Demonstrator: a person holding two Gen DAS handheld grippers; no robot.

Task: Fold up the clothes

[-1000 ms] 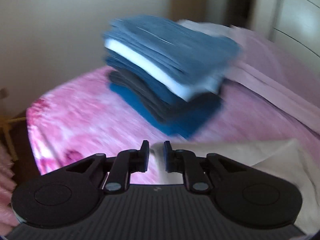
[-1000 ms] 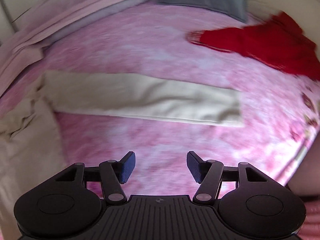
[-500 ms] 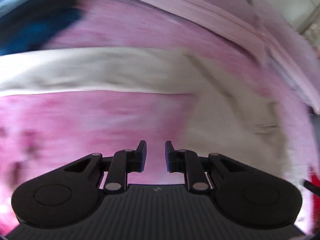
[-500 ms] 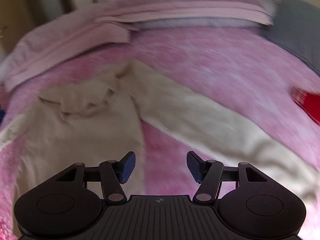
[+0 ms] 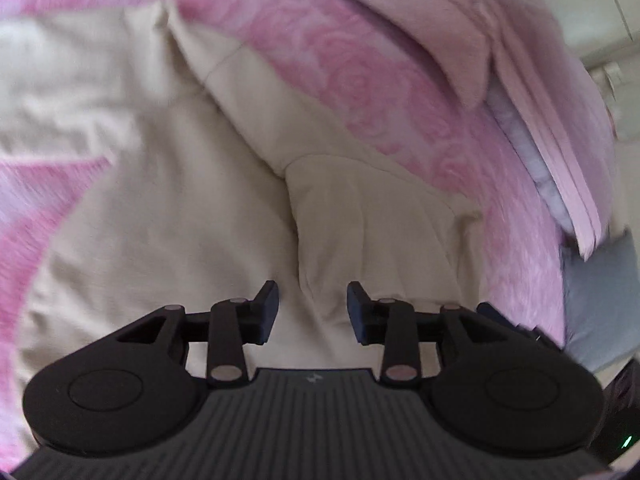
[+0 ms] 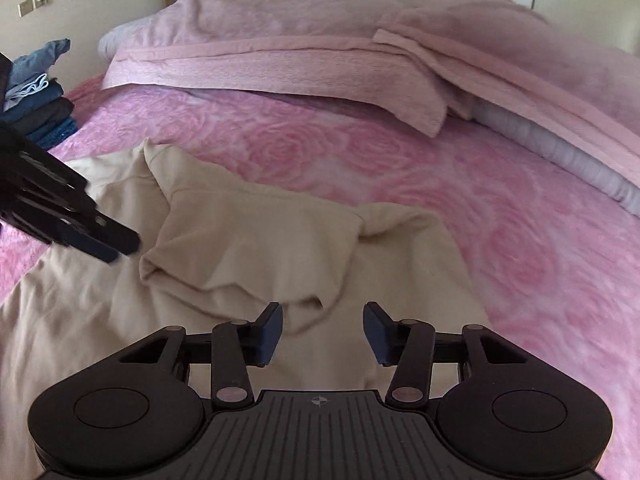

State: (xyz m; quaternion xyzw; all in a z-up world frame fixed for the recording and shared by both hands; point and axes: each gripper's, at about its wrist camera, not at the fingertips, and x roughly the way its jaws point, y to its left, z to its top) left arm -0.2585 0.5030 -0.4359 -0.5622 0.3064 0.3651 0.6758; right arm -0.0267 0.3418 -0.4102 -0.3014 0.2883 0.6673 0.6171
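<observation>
Left wrist view: your left tongs [image 5: 313,308] have swung off the stack of folded clothes they faced a second ago and now point steeply down at the cream hooded top [image 5: 168,200]. It lies spread on the pink rose-print bedspread [image 5: 372,92]. The jaws have just been opening; they stand apart with nothing gripped, the cloth lying below the gap, its rumpled hood [image 5: 372,216] just ahead. A grey cushion [image 5: 600,300] shows at the right edge. Judgement: the previous garment is done with and this top is next.

Right wrist view: your right tongs [image 6: 323,330] have turned away from the far sleeve and the red garment, which are out of frame now. They tilt down over the same top [image 6: 248,240], near the hood's edge. The jaws have just been closing a little, yet remain released, nothing pinched between them. The left tongs [image 6: 108,246] reach in from the left, low over the shoulder. The folded stack [image 6: 38,96] sits far left; pale pink pillows [image 6: 280,56] lie beyond. Judgement: both hands are set for a two-point pickup at the hood end.
</observation>
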